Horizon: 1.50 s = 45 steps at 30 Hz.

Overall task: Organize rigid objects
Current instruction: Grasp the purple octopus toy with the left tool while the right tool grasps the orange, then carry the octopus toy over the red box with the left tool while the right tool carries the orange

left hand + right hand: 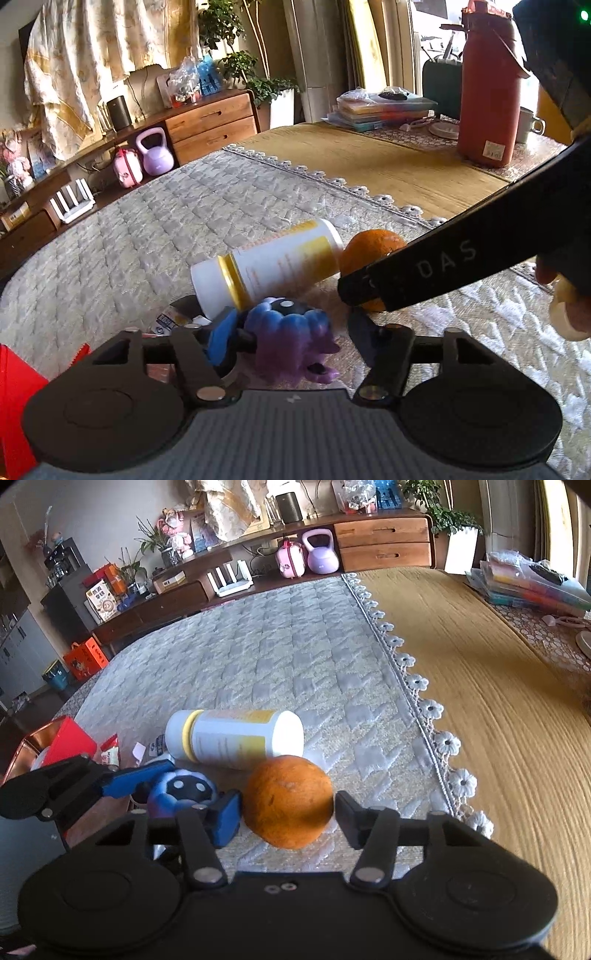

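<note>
The left gripper (291,339) has its jaws spread around a small blue and purple rubbery toy figure with white dot eyes (291,332), with one blue finger pad (221,339) against the toy's left side and the other finger standing clear of it on the right. The right gripper (288,814) sits with its jaws spread on either side of a round orange fruit (288,801); its blue left pad is just beside the fruit's skin and the black right finger (351,818) is at the fruit's other edge, though whether either presses on it I cannot tell.

Both things lie on a pale grey quilted cloth (295,653) with a flowered lace edge, spread over the tabletop. Just behind them a white plastic bottle with a yellow band and yellow label (232,738) lies on its side, its base near the fruit. A red box (66,738) stands open at the left edge of the cloth. Farther back on the tabletop stands a tall red thermos jug (487,85).
</note>
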Motion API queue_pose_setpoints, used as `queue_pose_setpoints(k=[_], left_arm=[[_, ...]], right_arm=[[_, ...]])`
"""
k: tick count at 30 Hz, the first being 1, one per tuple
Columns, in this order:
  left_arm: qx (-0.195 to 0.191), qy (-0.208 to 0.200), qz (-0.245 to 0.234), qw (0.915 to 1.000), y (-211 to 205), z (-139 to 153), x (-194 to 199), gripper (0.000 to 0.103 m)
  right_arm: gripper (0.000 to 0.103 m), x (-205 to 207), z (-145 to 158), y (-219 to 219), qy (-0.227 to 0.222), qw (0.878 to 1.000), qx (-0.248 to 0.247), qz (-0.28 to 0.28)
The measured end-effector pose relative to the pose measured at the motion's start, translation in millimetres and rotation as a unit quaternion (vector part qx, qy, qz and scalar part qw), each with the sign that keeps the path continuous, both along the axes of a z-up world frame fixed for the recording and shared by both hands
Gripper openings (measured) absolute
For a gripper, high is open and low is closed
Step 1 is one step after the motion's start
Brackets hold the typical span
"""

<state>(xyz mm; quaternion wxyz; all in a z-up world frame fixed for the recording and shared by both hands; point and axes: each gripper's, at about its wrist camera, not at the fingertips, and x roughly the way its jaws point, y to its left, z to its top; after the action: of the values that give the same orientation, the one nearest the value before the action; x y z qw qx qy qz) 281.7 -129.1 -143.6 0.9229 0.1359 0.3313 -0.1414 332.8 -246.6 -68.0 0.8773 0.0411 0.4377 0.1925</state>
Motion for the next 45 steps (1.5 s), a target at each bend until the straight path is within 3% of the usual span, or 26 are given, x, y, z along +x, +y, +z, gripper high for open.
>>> queue_pose_setpoints(k=[18,34,45], left_arm=[[-0.018,-0.002,0.013,0.9997,3,13,-13,0.054],[-0.066,-0.014,0.046,0.9966,31,72,-59,0.054],[-0.097,-0.027,0.093,0.9905,78,112,-98,0.054]], right_arm=[[0.053,-36,18,-16,-0.015,0.999,-0.014,-0.028],[0.053,-89,74,2,-0.035,0.999,-0.003,0.001],[0.053,-124,109,48,-0.070,0.996,-0.006,0.047]])
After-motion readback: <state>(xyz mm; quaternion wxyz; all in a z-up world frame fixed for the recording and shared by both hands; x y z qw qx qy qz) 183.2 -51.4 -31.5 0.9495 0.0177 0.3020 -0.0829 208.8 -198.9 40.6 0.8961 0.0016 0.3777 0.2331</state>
